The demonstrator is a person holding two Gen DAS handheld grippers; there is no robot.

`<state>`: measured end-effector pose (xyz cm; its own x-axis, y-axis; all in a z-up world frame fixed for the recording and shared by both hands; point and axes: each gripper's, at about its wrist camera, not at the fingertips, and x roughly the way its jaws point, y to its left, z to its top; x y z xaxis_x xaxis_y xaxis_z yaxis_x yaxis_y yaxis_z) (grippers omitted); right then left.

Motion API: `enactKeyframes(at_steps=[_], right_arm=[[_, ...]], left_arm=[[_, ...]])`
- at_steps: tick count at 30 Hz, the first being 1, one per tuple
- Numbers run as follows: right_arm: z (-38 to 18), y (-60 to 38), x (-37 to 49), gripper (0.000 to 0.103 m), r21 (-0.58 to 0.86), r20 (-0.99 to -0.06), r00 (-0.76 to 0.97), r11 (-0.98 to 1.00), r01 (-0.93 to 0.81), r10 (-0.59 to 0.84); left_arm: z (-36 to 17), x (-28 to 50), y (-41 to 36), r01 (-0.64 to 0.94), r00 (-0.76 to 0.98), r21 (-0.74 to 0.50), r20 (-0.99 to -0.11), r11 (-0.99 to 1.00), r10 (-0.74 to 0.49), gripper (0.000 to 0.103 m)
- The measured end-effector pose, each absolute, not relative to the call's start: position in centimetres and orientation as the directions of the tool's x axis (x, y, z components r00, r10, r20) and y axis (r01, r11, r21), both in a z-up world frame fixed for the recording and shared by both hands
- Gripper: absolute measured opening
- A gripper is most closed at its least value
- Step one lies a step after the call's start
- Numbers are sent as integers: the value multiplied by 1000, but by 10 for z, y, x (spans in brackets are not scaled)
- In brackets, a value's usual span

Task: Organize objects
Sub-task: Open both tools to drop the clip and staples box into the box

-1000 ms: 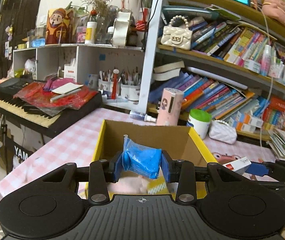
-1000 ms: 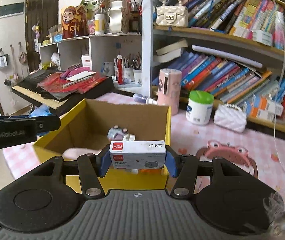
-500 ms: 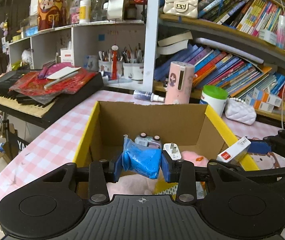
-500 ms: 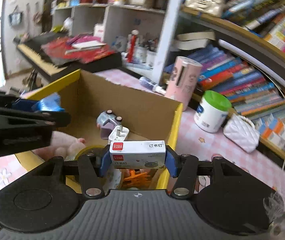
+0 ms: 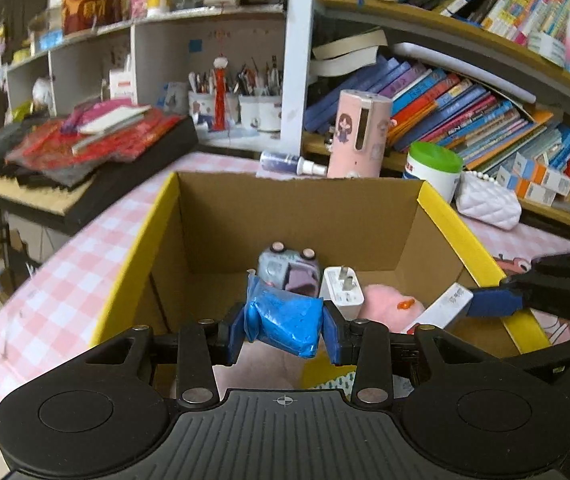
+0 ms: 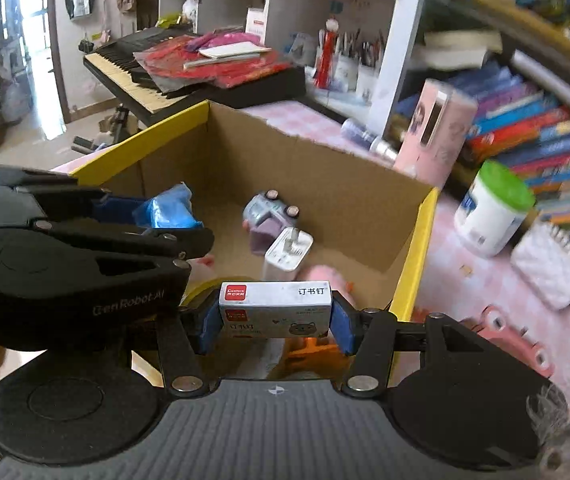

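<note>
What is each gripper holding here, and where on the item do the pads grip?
Left gripper: a blue plastic packet, pinched across its two sides. Right gripper: a small white staples box, clamped at its two short ends.

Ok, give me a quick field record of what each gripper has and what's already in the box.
left gripper: shut on blue packet, over the box
right gripper: shut on staples box, over the box's near edge
cardboard box: open, yellow outside, on pink checked table
in box: toy car, white charger plug, pink soft item
</note>
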<state>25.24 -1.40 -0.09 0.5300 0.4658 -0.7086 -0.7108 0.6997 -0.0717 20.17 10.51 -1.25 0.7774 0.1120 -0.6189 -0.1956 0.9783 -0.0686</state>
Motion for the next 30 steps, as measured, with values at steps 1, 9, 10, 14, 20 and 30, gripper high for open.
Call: enactKeyframes(at_steps=[1, 9, 10, 14, 20, 30], right_arm=[[-2, -15, 254, 52, -52, -714, 519, 703, -709, 471], [-3, -18, 254, 53, -30, -712, 518, 716, -697, 474], [-3, -18, 253, 53, -29, -710, 521, 719, -694, 474], [2, -21, 250, 57, -13, -691, 532, 728, -686, 489], [28, -43, 228, 80, 12, -613, 616, 785, -620, 495], [54, -105, 185, 82, 46, -506, 747, 879, -474, 430]], left_arm=[[-14, 202, 106, -201, 776, -72, -621, 977, 114, 38], [-14, 198, 111, -206, 787, -126, -611, 970, 87, 44], [-13, 198, 111, -205, 792, -129, -605, 970, 87, 49], [-5, 192, 109, -198, 812, -127, -576, 972, 90, 64], [17, 172, 109, -196, 855, -183, -513, 963, 77, 86], [46, 132, 86, -148, 895, -166, -441, 975, 61, 94]])
